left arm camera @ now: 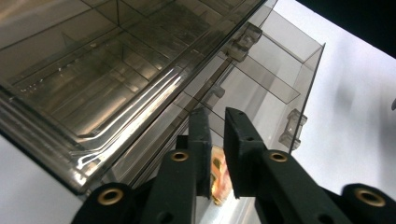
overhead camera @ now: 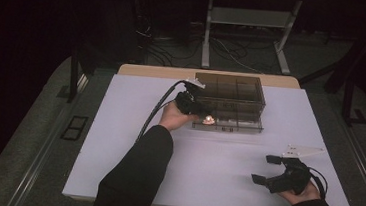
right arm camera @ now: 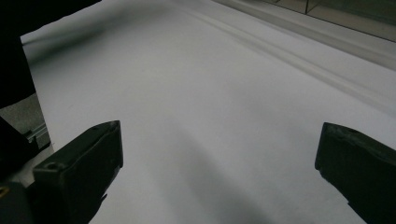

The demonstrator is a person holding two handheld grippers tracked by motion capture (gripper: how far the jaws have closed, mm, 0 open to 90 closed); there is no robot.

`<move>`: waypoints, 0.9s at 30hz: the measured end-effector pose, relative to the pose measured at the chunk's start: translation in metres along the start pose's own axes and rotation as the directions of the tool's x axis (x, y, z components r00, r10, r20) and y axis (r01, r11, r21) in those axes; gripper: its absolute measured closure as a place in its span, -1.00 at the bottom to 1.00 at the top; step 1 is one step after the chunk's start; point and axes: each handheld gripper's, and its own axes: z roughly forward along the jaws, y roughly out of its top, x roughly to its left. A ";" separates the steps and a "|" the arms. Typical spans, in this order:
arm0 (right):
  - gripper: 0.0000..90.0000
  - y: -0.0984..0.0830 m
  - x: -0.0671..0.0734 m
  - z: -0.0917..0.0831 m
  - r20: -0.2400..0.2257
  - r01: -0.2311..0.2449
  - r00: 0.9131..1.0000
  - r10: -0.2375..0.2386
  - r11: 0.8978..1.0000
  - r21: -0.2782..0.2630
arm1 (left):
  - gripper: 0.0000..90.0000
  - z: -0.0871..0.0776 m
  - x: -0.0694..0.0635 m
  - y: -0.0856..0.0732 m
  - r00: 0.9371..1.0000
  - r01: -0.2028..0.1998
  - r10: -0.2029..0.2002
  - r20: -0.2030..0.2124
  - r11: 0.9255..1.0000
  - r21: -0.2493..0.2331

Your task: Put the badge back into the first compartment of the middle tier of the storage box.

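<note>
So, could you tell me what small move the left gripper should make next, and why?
Probably lower and release: the left gripper is closed on a small gold piece over the organizer's pulled-out drawer. The right gripper rests open.

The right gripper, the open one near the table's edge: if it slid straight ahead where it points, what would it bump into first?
Probably nothing soon. The right gripper has its jaws wide apart and points left over the bare white table. The other arm's dark sleeve seems to lie further along that line, though depth is hard to judge.
</note>
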 end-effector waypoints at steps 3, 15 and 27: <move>-0.99 0.000 0.000 -0.001 -0.001 -0.004 1.000 0.004 1.000 0.000 | 0.61 -0.005 -0.003 0.001 1.000 -0.009 0.009 -0.013 1.000 0.003; -0.99 0.000 0.000 -0.001 0.003 -0.007 1.000 0.007 1.000 -0.002 | -0.07 -0.026 -0.021 0.003 0.996 -0.071 0.070 -0.062 0.997 -0.015; -0.99 0.000 0.000 -0.002 0.003 -0.009 1.000 0.009 1.000 -0.005 | -0.78 -0.042 -0.030 -0.002 0.998 -0.064 0.062 -0.029 0.994 -0.083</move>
